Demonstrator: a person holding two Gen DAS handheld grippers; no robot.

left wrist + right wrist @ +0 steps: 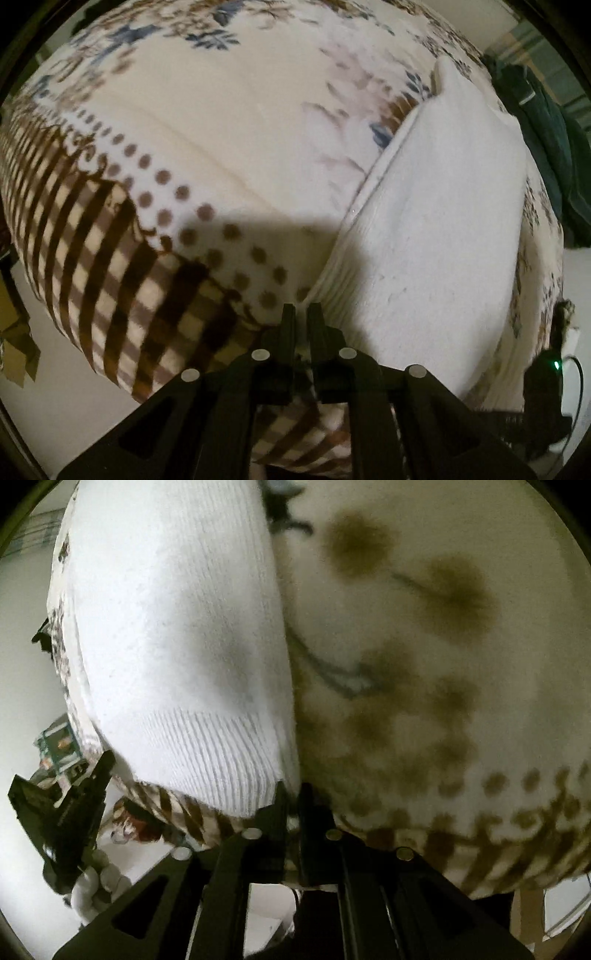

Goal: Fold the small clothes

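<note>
A white knit garment with a ribbed hem lies flat on a patterned blanket. In the left wrist view it stretches from the gripper up to the right. My left gripper is shut on the garment's near left hem corner. In the right wrist view the same garment fills the left half, ribbed hem nearest. My right gripper is shut on the hem's right corner. The left gripper also shows in the right wrist view, at the far left.
The blanket has brown checks, dots and floral print and covers a raised surface. Dark green clothing lies beyond its far right edge. A black device with a green light sits at the right. Pale floor lies below the left edge.
</note>
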